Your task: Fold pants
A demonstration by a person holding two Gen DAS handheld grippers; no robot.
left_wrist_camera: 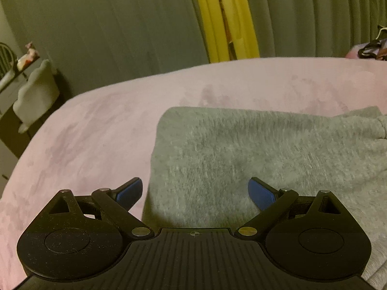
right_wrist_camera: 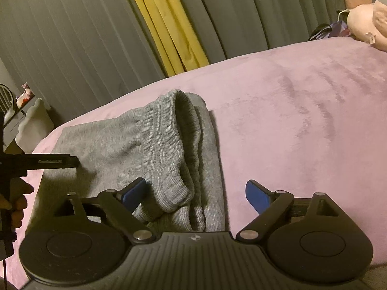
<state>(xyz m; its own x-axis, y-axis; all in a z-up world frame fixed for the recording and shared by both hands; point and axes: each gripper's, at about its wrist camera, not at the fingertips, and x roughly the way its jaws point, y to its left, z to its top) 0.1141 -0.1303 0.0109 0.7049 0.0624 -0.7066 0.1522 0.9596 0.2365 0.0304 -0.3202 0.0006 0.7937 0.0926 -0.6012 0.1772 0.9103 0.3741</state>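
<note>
Left wrist view: we see the gray pants (left_wrist_camera: 254, 159) lying folded on the pink blanket (left_wrist_camera: 84, 133), which we take as our landmark. The left gripper (left_wrist_camera: 195, 191) hangs over the near left edge of the pants, its blue pads (left_wrist_camera: 129, 192) spread wide with nothing between them but the cloth lying below. Beyond the blanket's far edge hang gray curtains (left_wrist_camera: 108, 24) with a yellow strip (left_wrist_camera: 225, 17) between them.

In the right wrist view, the right gripper (right_wrist_camera: 196, 193) stands wide apart too, its pads pressing on nothing. The ribbed waistband (right_wrist_camera: 174, 149) (bunched into a thick roll) lies on the blanket between the jaws, nearer the left pad (right_wrist_camera: 134, 192). At the blanket's far right corner sits a pink plush toy (right_wrist_camera: 365, 21). At the left edge a hand (right_wrist_camera: 17, 203) holds the other tool above the blanket.
</note>
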